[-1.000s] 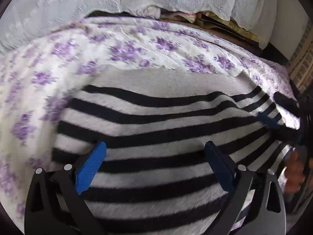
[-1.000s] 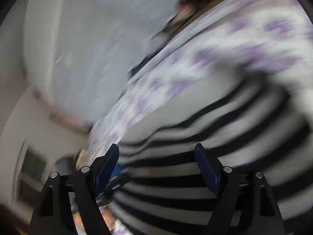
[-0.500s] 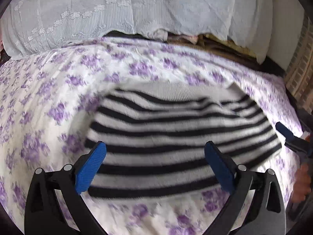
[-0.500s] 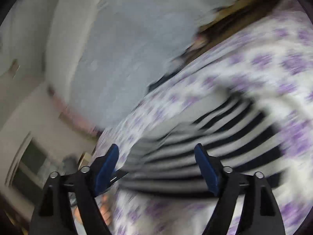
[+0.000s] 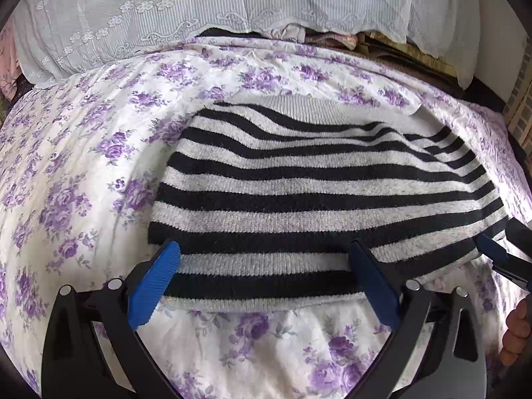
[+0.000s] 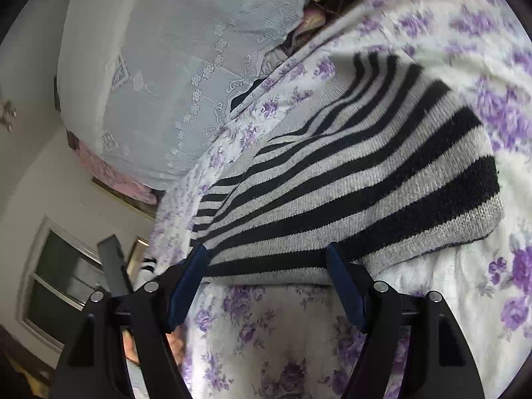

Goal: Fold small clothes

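Note:
A black and grey striped knit sweater [image 5: 319, 193] lies folded into a flat rectangle on the purple-flowered bedsheet [image 5: 83, 173]. My left gripper [image 5: 266, 282] is open and empty, its blue pads over the sweater's near edge. My right gripper [image 6: 269, 282] is open and empty, hovering at the sweater's [image 6: 349, 193] near edge; its blue tip also shows at the right edge of the left wrist view [image 5: 492, 252]. A striped bit of cloth pokes out past the right gripper's left finger [image 6: 146, 266].
White lace-trimmed pillows [image 5: 232, 3] lie along the head of the bed, with folded cloth [image 5: 326, 38] tucked under them. A brick wall [image 5: 522, 106] stands at the right. A window [image 6: 60, 272] and pale wall sit beyond the bed edge.
Both grippers have pulled back from close over the sweater toward me. The whole folded sweater now shows with sheet in front of it. Both stayed open.

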The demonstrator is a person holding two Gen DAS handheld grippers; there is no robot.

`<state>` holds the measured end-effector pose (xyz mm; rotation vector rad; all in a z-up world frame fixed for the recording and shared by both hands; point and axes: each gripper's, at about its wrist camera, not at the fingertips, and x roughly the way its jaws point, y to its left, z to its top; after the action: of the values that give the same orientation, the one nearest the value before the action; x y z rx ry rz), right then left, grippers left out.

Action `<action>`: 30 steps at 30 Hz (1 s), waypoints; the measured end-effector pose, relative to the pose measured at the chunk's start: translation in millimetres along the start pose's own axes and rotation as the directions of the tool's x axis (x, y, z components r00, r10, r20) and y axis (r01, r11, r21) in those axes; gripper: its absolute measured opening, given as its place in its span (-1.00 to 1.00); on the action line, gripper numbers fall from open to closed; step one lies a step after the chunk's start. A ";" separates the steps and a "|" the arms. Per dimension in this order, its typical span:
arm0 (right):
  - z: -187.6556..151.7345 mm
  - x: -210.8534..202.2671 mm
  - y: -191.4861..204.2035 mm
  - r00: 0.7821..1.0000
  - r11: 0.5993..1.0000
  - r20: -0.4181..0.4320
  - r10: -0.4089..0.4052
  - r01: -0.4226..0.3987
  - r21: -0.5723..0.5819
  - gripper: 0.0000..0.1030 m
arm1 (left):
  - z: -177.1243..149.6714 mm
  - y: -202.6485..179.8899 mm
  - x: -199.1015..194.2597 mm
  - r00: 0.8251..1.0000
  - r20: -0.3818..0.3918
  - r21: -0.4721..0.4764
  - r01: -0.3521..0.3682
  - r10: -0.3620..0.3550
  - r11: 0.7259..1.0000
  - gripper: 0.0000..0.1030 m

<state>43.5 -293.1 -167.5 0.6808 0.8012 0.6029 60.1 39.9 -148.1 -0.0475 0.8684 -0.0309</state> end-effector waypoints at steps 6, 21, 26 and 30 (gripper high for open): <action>20.7 8.8 33.6 0.999 0.997 0.014 0.033 -0.032 -0.075 0.51 | 10.4 4.1 -8.8 0.999 0.038 -0.013 -0.009 0.010 1.000 0.92; 46.4 92.5 44.9 0.994 0.997 -0.085 0.072 -0.076 -0.034 0.65 | 30.7 3.1 29.8 0.995 0.004 0.015 -0.099 0.099 0.995 0.92; 46.3 90.7 33.9 0.993 0.997 -0.093 0.070 -0.073 -0.030 0.55 | 29.8 18.0 37.9 0.999 -0.036 -0.040 -0.025 0.024 0.999 0.92; 60.7 84.2 46.9 0.991 0.992 -0.048 0.129 -0.129 -0.001 0.57 | 43.1 24.5 17.5 1.000 0.019 -0.091 0.026 -0.025 0.996 0.92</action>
<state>128.3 -222.8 -138.6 0.7206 0.8045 0.7400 104.5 64.8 -135.0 -0.1440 0.8511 -0.0147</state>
